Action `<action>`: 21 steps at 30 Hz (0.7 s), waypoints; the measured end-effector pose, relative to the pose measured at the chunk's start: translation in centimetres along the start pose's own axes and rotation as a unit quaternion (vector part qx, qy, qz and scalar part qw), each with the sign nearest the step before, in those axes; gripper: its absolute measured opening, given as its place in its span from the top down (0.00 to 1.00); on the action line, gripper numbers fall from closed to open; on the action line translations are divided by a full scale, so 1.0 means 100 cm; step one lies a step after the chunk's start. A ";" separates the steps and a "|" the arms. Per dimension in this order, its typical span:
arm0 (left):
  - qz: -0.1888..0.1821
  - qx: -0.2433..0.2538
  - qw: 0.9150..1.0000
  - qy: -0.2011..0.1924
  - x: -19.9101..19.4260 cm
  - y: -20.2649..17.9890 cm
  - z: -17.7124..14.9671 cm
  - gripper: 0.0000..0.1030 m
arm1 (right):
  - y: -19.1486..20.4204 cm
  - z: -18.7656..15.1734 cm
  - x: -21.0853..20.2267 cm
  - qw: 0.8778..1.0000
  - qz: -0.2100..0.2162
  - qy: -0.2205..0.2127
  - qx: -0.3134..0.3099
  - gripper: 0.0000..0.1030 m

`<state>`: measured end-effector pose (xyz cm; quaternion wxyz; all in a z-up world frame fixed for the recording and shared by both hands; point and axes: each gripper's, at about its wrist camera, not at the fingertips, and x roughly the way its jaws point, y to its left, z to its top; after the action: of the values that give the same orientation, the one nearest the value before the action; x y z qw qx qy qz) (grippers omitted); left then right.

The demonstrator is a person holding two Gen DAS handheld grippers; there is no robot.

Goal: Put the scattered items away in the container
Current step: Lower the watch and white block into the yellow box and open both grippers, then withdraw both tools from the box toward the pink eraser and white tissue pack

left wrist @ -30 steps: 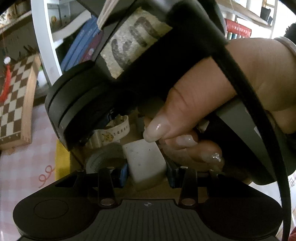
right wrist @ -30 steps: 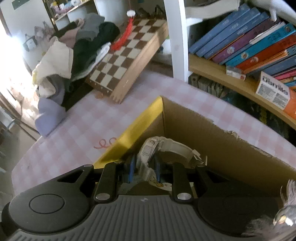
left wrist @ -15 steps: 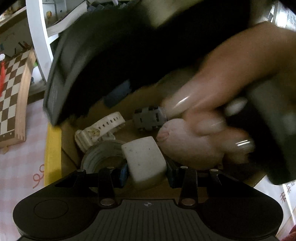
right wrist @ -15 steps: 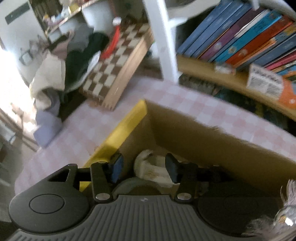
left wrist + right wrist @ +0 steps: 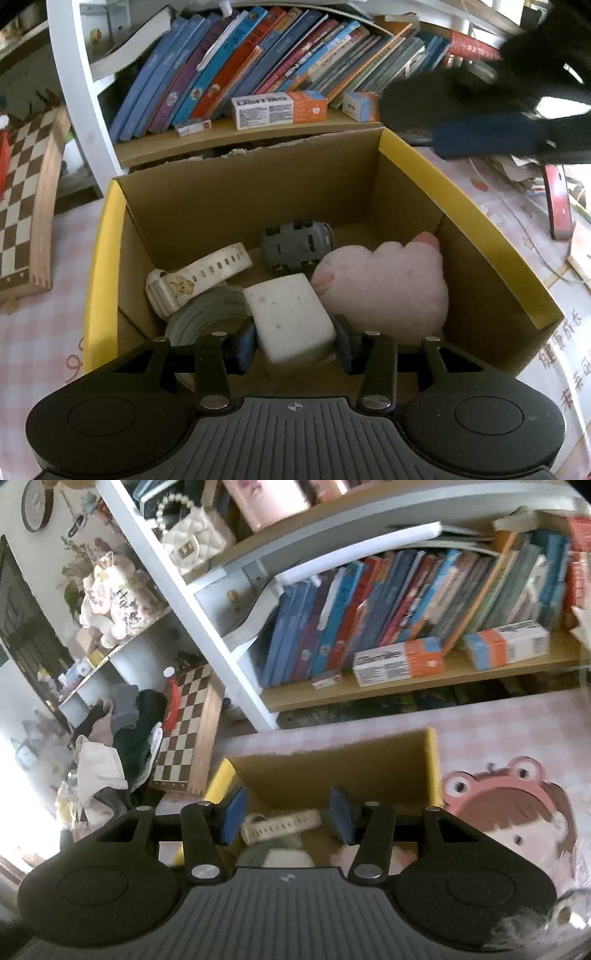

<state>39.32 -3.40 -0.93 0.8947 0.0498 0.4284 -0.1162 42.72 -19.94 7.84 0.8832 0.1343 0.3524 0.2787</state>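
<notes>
In the left wrist view my left gripper (image 5: 293, 343) is shut on a white block (image 5: 290, 317) and holds it inside the cardboard box (image 5: 240, 199) with yellow rims. In the box lie a white watch (image 5: 195, 275), a grey toy car (image 5: 295, 243), a pink plush (image 5: 388, 288) and a grey tape roll (image 5: 207, 314). In the right wrist view my right gripper (image 5: 286, 818) is open and empty above the box (image 5: 332, 771), with the white watch (image 5: 280, 825) below it between the fingers.
A bookshelf with books (image 5: 258, 62) and an orange-white carton (image 5: 279, 109) stands behind the box. A chessboard (image 5: 26, 199) leans at the left. A pink checked cloth (image 5: 40, 343) covers the table. The right gripper's dark body (image 5: 498, 110) is at the upper right.
My right gripper has opened, let go of the white watch in the box, and risen up and away. My left gripper still holds the white block in the box.
</notes>
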 end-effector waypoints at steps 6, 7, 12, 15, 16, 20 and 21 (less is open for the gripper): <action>0.006 0.014 0.998 -0.062 -0.033 -0.011 0.001 0.36 | 0.013 -0.033 -0.027 0.996 -0.042 -0.010 -0.078 0.53; 0.010 0.017 0.997 -0.071 -0.039 -0.012 0.000 0.35 | 0.017 -0.040 -0.029 0.995 -0.048 -0.011 -0.092 0.53; 0.051 0.058 0.991 -0.113 -0.073 -0.023 -0.015 0.28 | 0.029 -0.070 -0.047 0.990 -0.059 -0.035 -0.122 0.52; 0.050 0.047 0.990 -0.126 -0.095 -0.021 -0.028 0.28 | 0.035 -0.084 -0.063 0.987 -0.067 -0.053 -0.135 0.52; 0.051 0.044 0.989 -0.130 -0.102 -0.020 -0.033 0.28 | 0.037 -0.087 -0.067 0.986 -0.068 -0.055 -0.141 0.52; 0.055 0.025 0.988 -0.142 -0.125 -0.018 -0.054 0.28 | 0.045 -0.103 -0.075 0.985 -0.080 -0.048 -0.147 0.52; 0.056 0.021 0.988 -0.144 -0.131 -0.018 -0.059 0.28 | 0.047 -0.108 -0.077 0.985 -0.083 -0.045 -0.146 0.52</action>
<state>26.48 -1.87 5.52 0.9508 0.0748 0.2894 -0.0809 28.68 -20.23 6.35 0.9284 -0.0131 0.2777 0.2467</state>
